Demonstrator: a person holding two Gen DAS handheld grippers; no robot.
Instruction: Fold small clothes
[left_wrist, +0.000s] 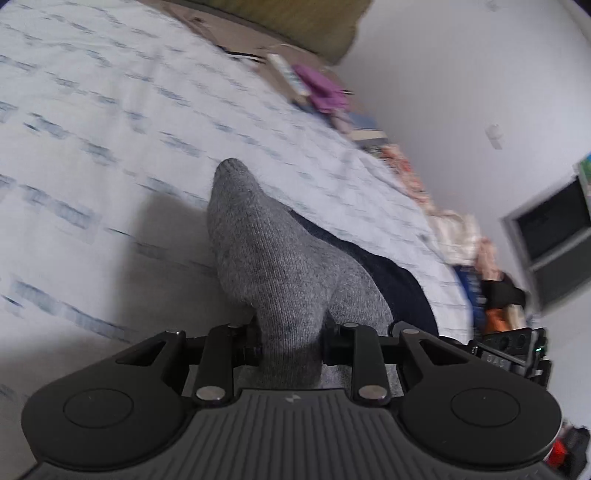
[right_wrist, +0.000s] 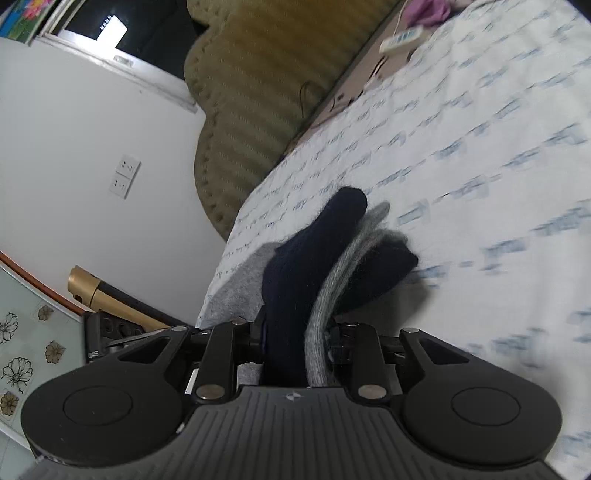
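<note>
— So where did the sock sit from the left gripper (left_wrist: 290, 339)?

— Straight ahead of it. Its jaws were clamped on the grey sock (left_wrist: 258, 254), whose long axis ran away from the fingers toward the far side of the bed (left_wrist: 92, 129), toe end farthest out, hanging just above the sheet.

— And the right gripper (right_wrist: 295, 341)?

— Clamped too, on a navy sock (right_wrist: 295, 266) with grey layers bunched beside it, pointing the same way, outward.

— Which hand was nearer?

— Neither; each held its own end.

— Room to move?

— Plenty of open sheet ahead. The headboard cushion (right_wrist: 251, 92) lay far left, clutter along the far edge.
</note>
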